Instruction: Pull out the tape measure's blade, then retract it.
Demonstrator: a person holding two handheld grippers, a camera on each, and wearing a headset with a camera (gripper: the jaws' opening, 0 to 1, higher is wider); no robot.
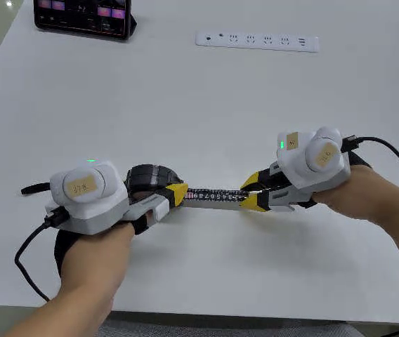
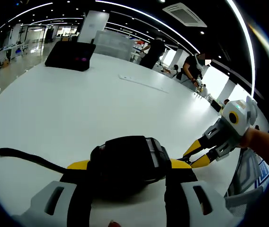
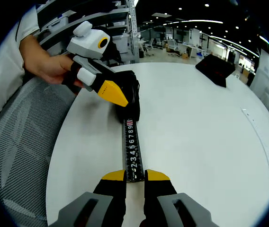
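Note:
The black tape measure case (image 1: 150, 178) rests on the white table (image 1: 185, 112), and my left gripper (image 1: 163, 184) is shut on it; in the left gripper view the case (image 2: 125, 161) sits between the yellow jaws of the left gripper (image 2: 130, 166). A short length of blade (image 1: 213, 196) runs from the case to the right. My right gripper (image 1: 250, 194) is shut on the blade's end. In the right gripper view the numbered blade (image 3: 132, 149) leads from the right gripper (image 3: 135, 178) up to the case (image 3: 129, 97), held by the left gripper (image 3: 99, 78).
A white power strip (image 1: 257, 40) and a dark tablet (image 1: 83, 15) lie at the table's far side. The case's black strap (image 2: 25, 158) trails left. A mesh chair (image 3: 21, 156) stands beside the table's near edge. People stand in the room beyond.

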